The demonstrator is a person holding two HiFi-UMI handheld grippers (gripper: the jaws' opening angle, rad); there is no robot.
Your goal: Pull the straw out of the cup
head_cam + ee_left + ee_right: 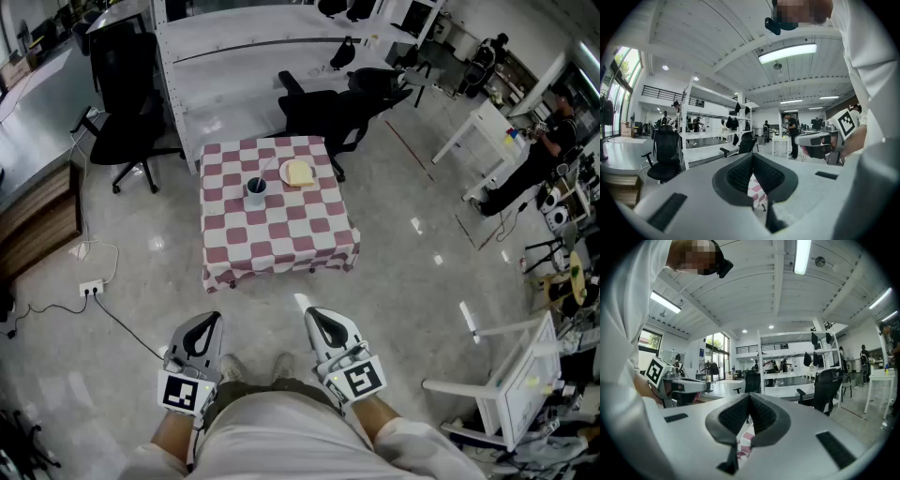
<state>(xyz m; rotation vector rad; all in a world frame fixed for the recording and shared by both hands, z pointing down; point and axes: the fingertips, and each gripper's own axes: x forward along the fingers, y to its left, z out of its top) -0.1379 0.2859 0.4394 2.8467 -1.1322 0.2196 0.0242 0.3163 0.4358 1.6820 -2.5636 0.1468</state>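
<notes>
A dark round cup (256,192) holding a thin pale straw (266,171) stands on the far table under a red-and-white checked cloth (281,246). It is well apart from the near grey left gripper (214,321) and right gripper (310,316), both with jaws together, gripping nothing.

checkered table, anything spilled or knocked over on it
Nothing stands out. The dark cup stands upright on the red-and-white checkered cloth, with the straw leaning out of it toward the pale yellow item beside it. No spill shows, though the table is small in the head view.
</notes>
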